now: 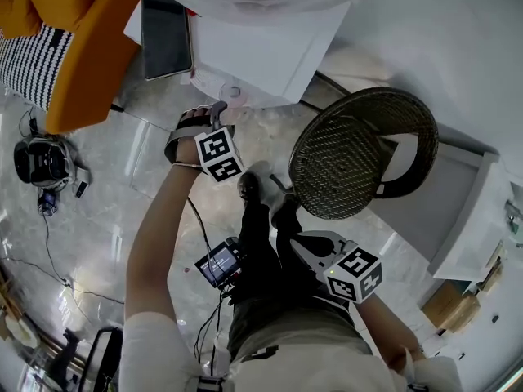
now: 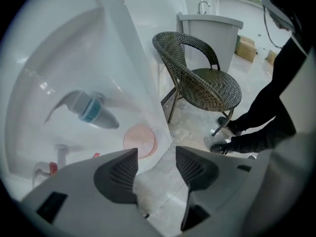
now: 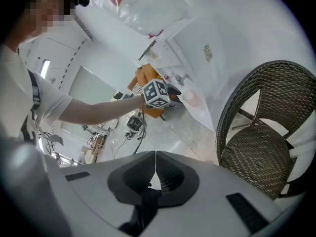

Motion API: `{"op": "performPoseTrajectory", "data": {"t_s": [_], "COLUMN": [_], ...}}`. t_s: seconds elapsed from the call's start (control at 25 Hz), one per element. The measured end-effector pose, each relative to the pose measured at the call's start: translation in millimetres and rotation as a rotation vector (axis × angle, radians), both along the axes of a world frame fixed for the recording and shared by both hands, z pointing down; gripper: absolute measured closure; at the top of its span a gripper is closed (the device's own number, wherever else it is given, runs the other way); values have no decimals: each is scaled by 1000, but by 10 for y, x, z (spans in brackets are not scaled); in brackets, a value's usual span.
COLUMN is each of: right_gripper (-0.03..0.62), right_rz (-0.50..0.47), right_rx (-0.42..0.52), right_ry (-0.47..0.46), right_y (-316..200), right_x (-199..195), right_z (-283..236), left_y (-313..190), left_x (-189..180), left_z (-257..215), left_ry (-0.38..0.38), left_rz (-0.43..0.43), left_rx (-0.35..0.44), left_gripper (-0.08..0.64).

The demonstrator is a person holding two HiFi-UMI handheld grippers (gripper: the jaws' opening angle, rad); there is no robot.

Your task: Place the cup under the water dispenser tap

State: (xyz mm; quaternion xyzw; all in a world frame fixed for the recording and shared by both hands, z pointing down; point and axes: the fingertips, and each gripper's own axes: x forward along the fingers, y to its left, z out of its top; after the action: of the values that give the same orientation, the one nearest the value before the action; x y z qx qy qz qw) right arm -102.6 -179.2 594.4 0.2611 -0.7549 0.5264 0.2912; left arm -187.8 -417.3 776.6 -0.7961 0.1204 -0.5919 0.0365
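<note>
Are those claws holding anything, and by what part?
Nothing. The left gripper is open, empty, near the translucent pink cup; the right gripper is shut, empty.

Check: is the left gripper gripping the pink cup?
No, the left gripper has its jaws apart with nothing between them, and the pink cup sits beyond them, untouched.

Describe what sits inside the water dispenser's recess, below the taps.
A pink cup sits there, near the blue-banded tap. The left gripper covers the spot beneath the cup, so what it stands on cannot be seen.

Head camera looks steeply down; both gripper cameras sit low, facing outward, all sharing the wicker chair (image 1: 351, 162)
</note>
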Motion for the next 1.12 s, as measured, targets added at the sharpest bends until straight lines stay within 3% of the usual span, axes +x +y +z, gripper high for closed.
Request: {"op": "performPoseTrajectory", "data": {"t_s": [0.28, 0.68, 0.76, 0.92, 1.12], "right_gripper": [565, 565, 565, 565, 565], "right_rz": [-16, -84, -109, -147, -186], "right_rx": [50, 129, 138, 184, 238], "right_ry": [-19, -39, -42, -63, -92], "right_y": [-66, -38, 14, 36, 48], "right_x": [-8, -67, -104, -238, -362], "right_z": [-179, -452, -489, -717, -950], "left_y": [83, 149, 242, 486, 503], "left_x": [-191, -475, -514, -580, -665], "left_z": [-387, -1323, -1501, -1831, -2332], "left_ry": [65, 132, 136, 166, 203], "left_rz": [-105, -56, -42, -49, -76], "left_rx": [-33, 7, -6, -112, -79], "left_gripper": [272, 261, 261, 261, 261]}}
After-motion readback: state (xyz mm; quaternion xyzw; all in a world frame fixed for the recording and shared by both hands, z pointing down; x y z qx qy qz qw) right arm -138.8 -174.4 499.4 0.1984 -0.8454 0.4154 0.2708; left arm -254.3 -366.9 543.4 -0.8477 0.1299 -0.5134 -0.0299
